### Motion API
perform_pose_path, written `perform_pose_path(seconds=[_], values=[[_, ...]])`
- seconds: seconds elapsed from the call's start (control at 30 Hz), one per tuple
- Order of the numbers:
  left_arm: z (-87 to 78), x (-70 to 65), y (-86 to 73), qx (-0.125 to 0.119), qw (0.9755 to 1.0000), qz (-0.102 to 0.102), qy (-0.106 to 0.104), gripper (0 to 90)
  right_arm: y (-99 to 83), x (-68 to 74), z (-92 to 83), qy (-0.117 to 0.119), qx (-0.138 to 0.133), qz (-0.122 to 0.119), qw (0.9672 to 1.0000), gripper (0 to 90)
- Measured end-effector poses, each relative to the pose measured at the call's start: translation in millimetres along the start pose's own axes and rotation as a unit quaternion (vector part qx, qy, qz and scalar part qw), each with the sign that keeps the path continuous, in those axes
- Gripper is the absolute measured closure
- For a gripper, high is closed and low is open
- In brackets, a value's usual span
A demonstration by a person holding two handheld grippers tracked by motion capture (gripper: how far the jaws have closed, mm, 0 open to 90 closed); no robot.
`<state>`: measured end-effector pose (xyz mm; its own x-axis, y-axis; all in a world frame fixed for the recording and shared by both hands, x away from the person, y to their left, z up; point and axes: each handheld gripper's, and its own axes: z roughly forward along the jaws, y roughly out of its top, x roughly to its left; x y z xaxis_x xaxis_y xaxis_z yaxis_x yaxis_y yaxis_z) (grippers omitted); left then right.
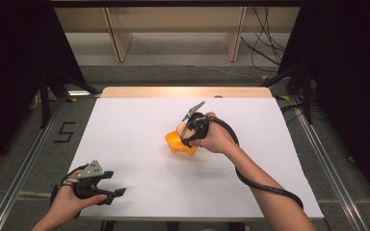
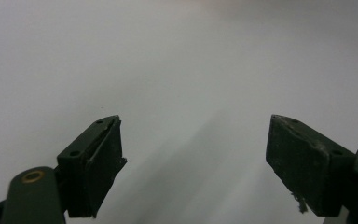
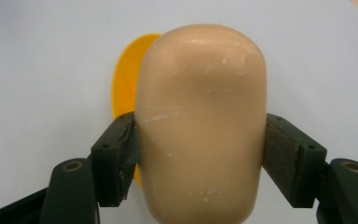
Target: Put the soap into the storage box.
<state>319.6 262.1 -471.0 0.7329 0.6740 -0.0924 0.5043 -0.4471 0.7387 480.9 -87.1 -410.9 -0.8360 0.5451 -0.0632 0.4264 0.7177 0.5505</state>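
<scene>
A smooth tan rounded block (image 3: 200,126), like a bar of soap, sits between the jaws of my right gripper (image 3: 200,154), whose pads press on both its sides. Under and behind it lies an orange dish (image 3: 126,84). From above, the right gripper (image 1: 189,137) is over the orange dish (image 1: 176,143) near the middle of the white table (image 1: 139,159), with the tan block (image 1: 180,128) peeking out beside it. At the near left edge of the table my left gripper (image 1: 117,185) is held open, and the left gripper view has nothing between its pads (image 2: 102,163) but white surface.
Wooden table legs (image 1: 118,38) and loose cables (image 1: 265,48) lie on the floor beyond the table's far edge. Metal rails (image 1: 24,163) run along both sides. A cable (image 1: 250,178) trails from the right gripper along the forearm.
</scene>
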Motion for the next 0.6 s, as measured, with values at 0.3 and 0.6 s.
perform_pose_path(seconds=[0.3,0.6], values=[[-0.2,-0.2,0.2,-0.001,1.0,0.001,-0.003,18.2,0.4,-0.2,4.8,0.003,0.0,-0.003,1.0,33.3],[0.1,-1.1,-0.1,0.0,1.0,-0.006,-0.004,18.2,0.5,0.2,6.3,0.004,0.001,-0.003,1.0,33.2]])
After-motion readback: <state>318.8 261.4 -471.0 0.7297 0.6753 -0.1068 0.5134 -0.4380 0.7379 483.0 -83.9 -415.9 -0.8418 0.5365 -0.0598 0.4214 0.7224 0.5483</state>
